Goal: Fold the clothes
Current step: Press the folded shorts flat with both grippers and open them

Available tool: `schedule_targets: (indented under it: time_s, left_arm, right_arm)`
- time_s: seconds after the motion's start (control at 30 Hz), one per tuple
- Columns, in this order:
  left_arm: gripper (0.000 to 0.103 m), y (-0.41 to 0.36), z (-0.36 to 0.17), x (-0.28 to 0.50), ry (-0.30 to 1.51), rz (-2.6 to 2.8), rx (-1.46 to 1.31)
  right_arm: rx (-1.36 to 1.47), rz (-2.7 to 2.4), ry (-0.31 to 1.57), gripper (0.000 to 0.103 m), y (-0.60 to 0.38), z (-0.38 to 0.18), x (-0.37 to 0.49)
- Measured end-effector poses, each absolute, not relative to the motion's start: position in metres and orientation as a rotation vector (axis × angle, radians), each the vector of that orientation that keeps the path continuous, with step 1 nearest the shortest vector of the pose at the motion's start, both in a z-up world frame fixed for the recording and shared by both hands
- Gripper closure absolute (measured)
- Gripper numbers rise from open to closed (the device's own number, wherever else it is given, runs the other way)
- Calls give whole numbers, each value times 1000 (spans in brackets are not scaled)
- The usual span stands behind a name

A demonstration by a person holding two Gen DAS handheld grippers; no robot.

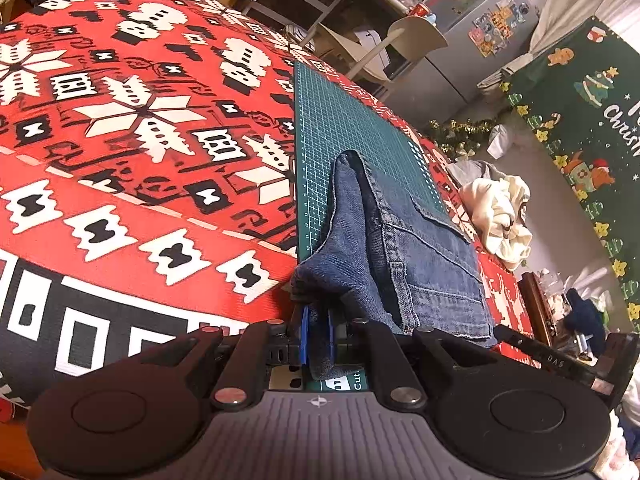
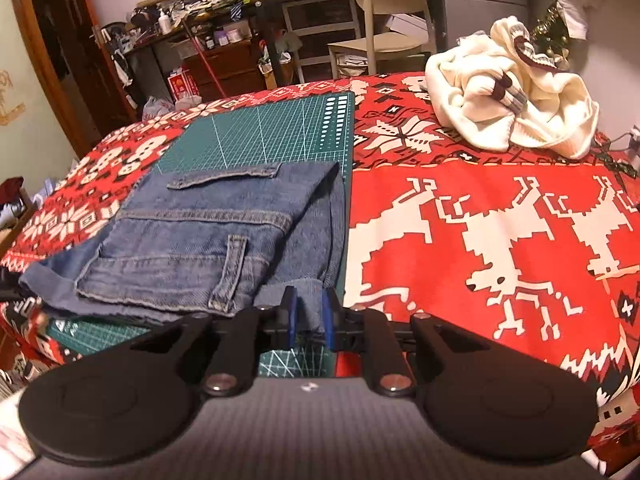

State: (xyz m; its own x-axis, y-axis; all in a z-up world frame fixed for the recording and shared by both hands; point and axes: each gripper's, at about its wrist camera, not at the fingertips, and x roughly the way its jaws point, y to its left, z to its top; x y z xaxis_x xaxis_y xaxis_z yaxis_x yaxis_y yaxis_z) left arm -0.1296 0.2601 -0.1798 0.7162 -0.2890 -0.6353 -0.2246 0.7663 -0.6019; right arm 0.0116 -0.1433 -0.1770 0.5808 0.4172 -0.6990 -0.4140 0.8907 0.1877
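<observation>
Denim shorts (image 2: 208, 240) within mat (image 2: 256, 136) edges

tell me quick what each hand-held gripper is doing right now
Left hand-held gripper: shut on an edge of the folded blue denim jeans.
Right hand-held gripper: shut on another edge of the same jeans.

The green Christmas banner (image 1: 576, 128) at the right of the left wrist view shows white script reading "Chris", cut by the picture edge. The cutting mat (image 1: 340, 120) carries "Cut" on its near edge and small ruler numbers, such as "10" and "11". A black part (image 1: 556, 360) of the rig reads "DAS".
</observation>
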Motion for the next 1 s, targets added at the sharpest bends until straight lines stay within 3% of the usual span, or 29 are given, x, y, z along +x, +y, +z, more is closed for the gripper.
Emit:
schedule_targets:
  time_s: [0.57,1.0]
  left_arm:
    - [91,257,-171,-135,807,4,-632]
    - [92,274,-132,-146,696,32,-611]
  right_arm:
    - [-39,470,789,94,-114,-178,31]
    - [-15,474,765,95,-111,-172,49]
